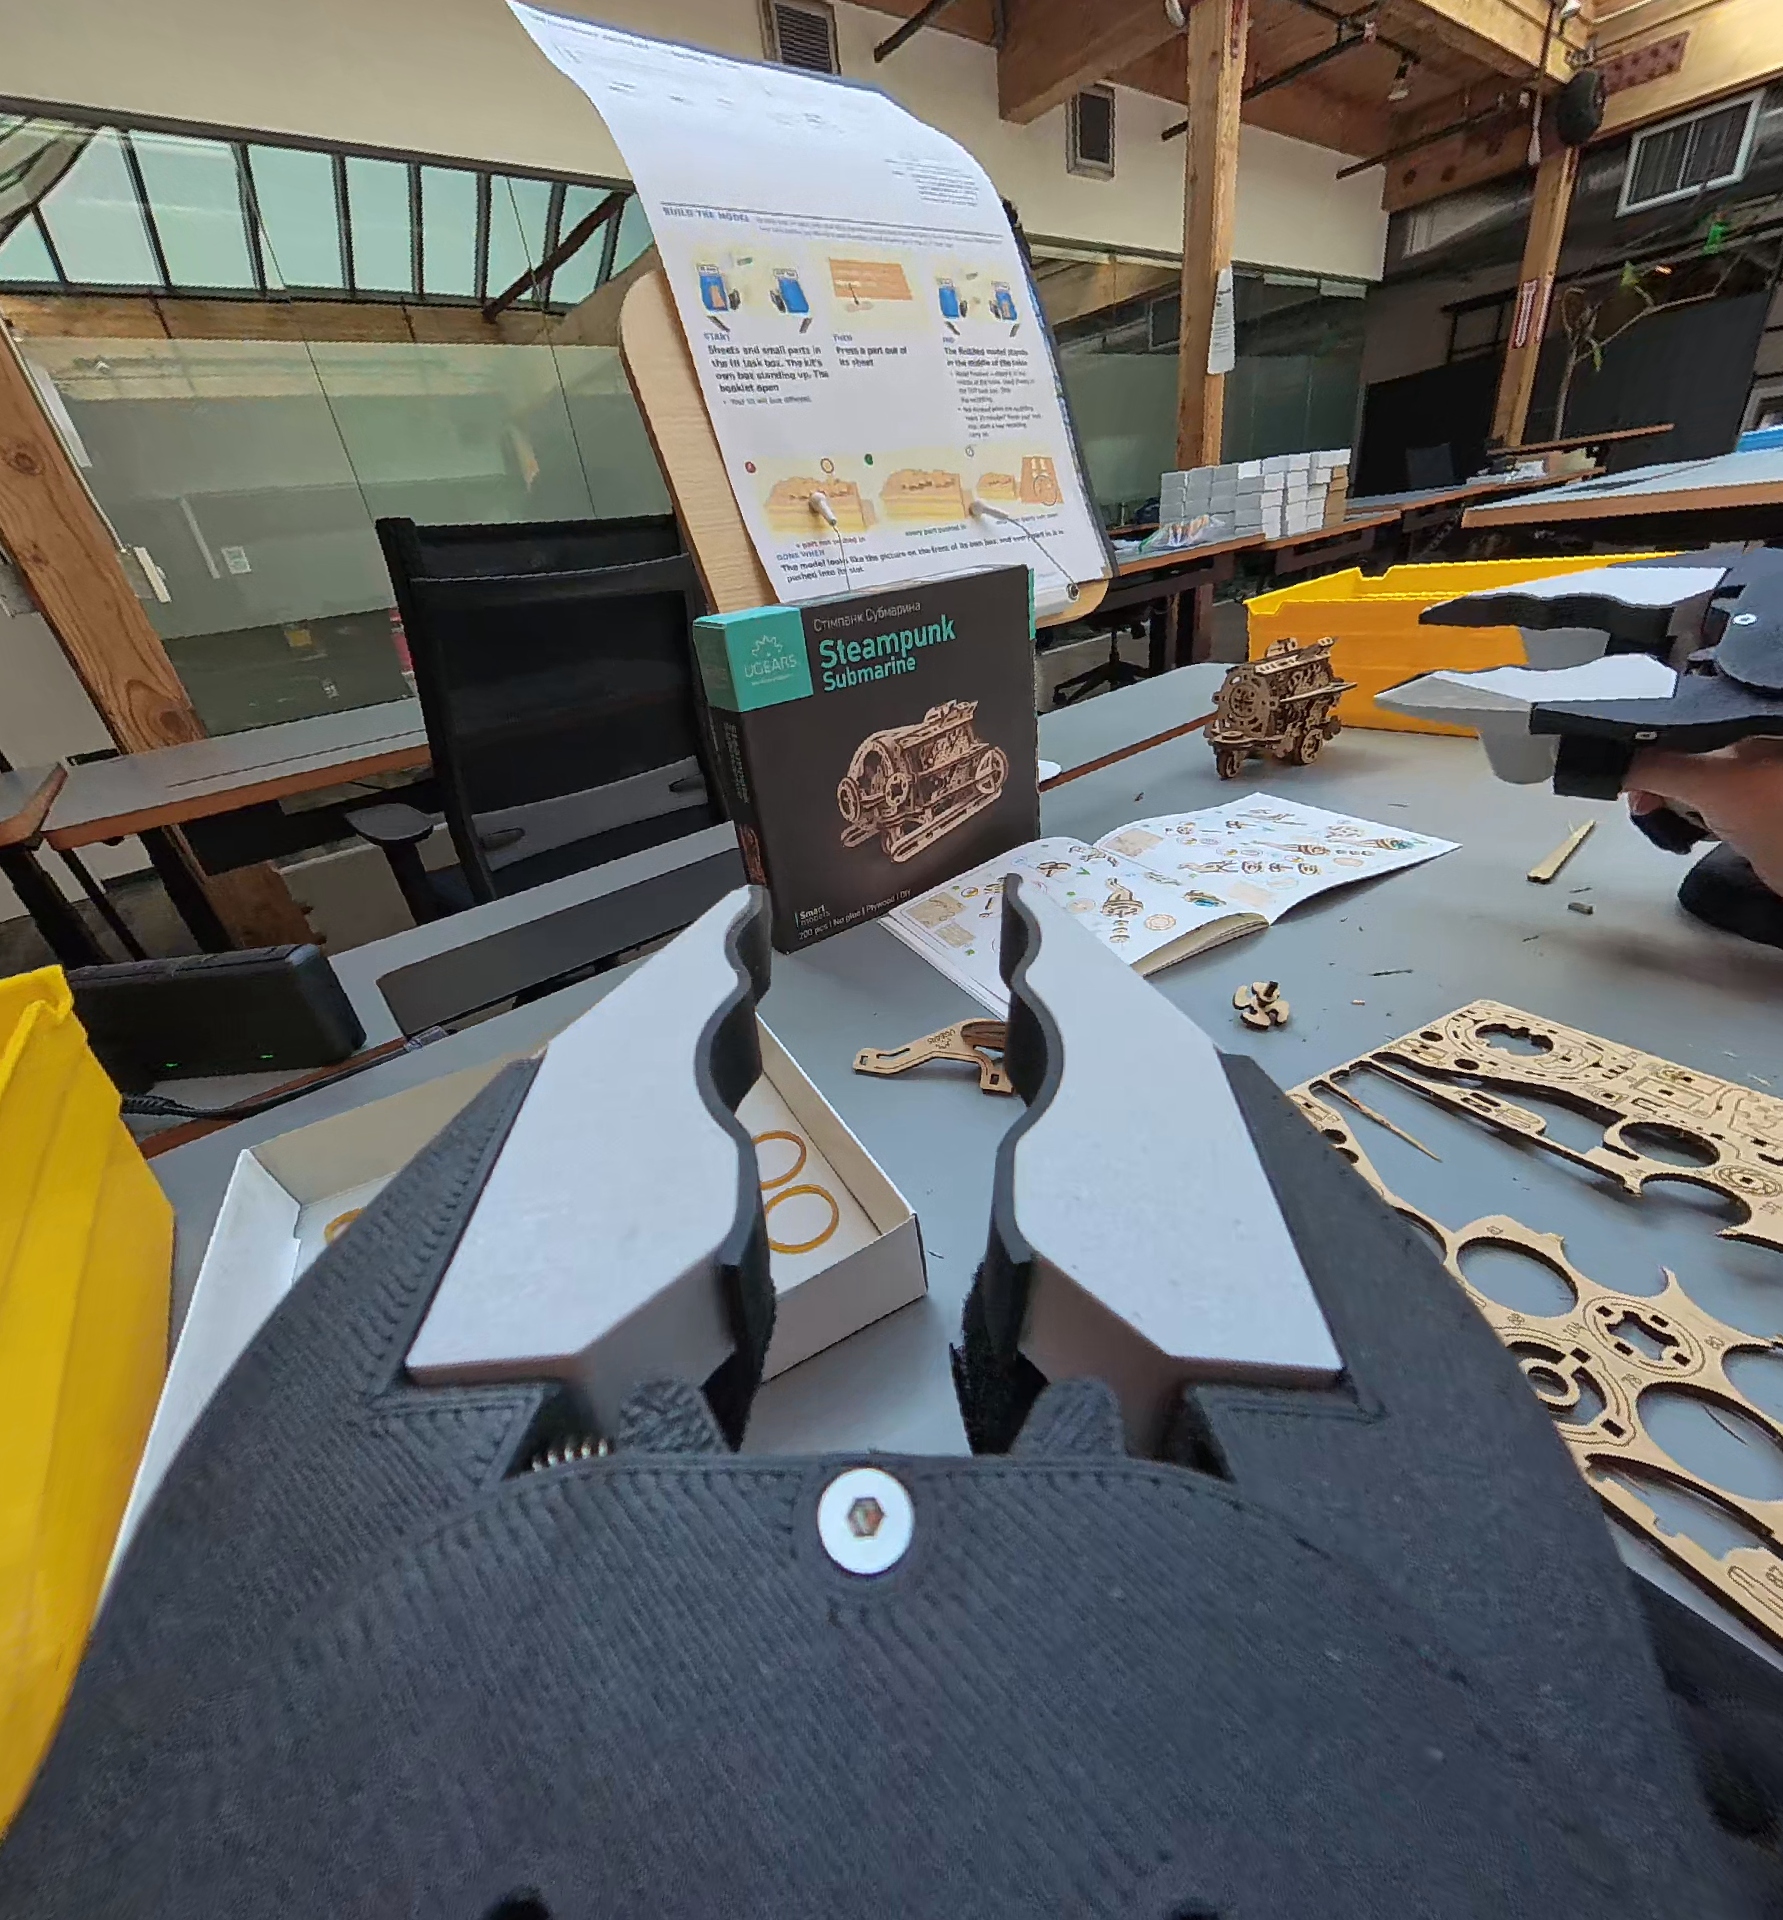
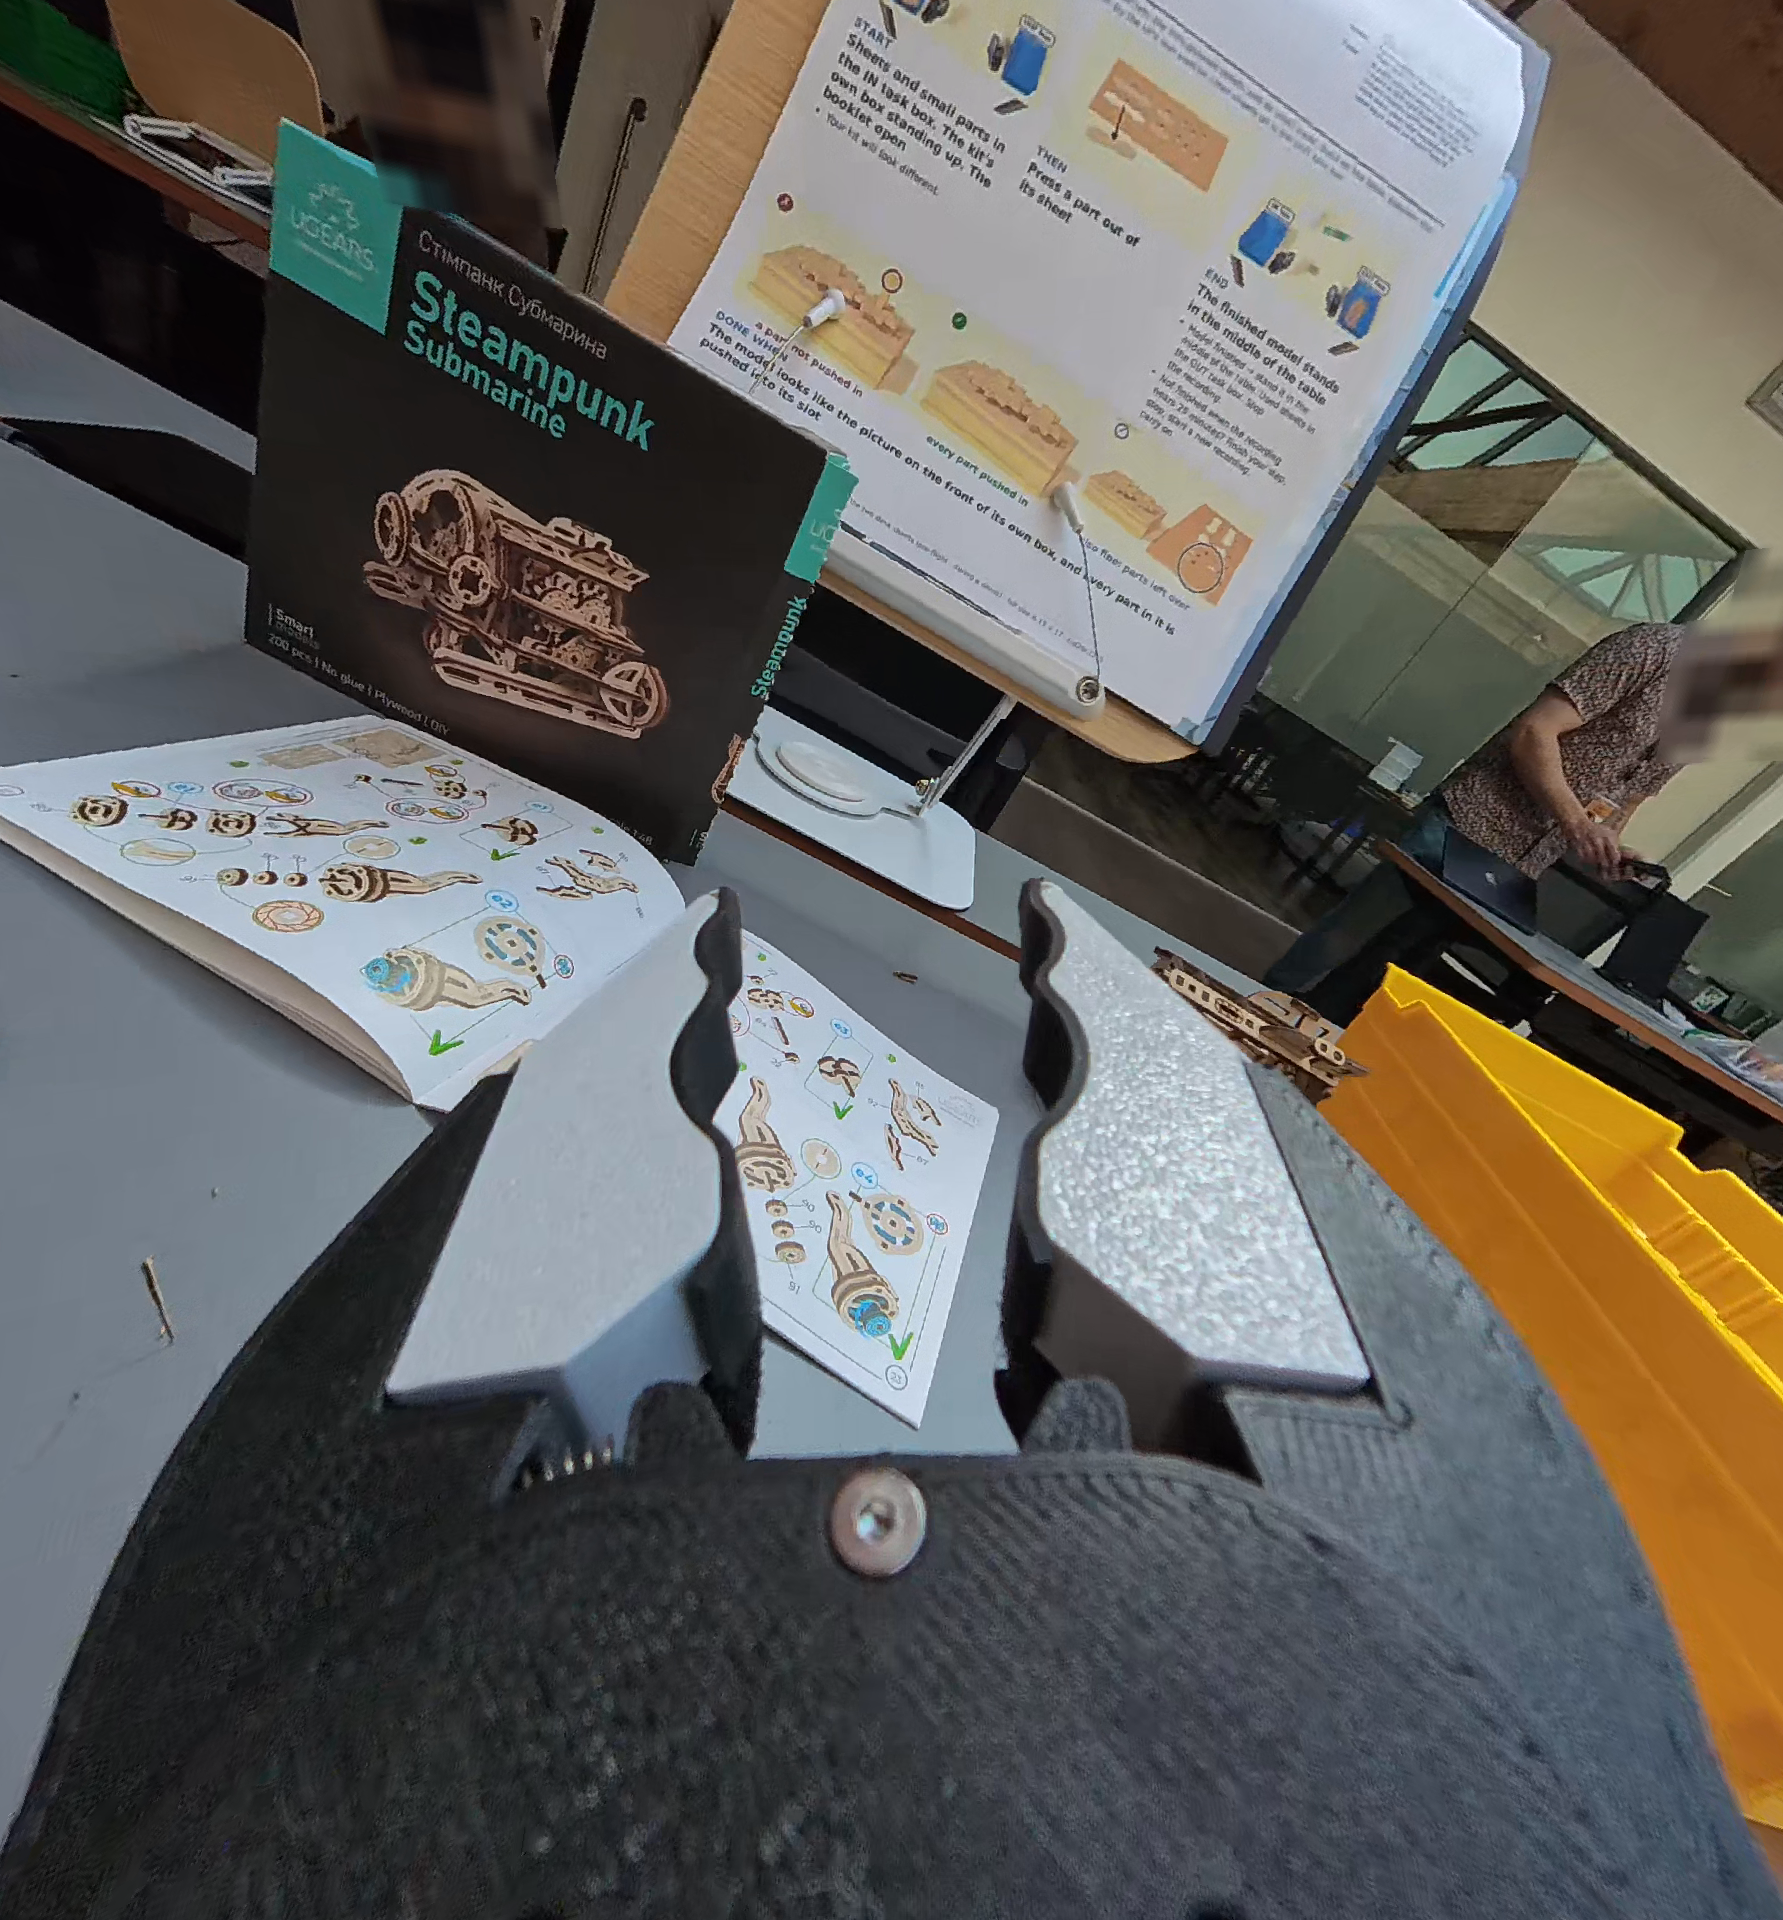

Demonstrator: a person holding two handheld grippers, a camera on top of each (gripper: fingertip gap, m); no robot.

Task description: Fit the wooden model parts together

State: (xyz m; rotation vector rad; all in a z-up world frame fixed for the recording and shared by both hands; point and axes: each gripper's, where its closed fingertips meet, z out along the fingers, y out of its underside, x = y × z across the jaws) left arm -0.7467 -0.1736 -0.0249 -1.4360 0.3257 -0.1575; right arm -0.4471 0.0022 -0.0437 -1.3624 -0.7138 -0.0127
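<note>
Wooden model parts wait apart on the bench (image 1: 1489, 935): a plywood sheet (image 1: 1593, 1247) at right, a loose curved piece (image 1: 928, 1051) ahead. My left claw (image 1: 882, 935) and right claw (image 2: 871, 914) both hover wide and empty, the open booklet (image 2: 326, 862) flat for reference.

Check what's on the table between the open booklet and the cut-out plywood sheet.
Left wrist view: one small round wooden part lies between the booklet and sheet, plus scattered wood crumbs.

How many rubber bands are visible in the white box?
3. Two rubber bands lie between the left gripper fingers; one peeks out beside it. More may be hidden in the white box.
</note>
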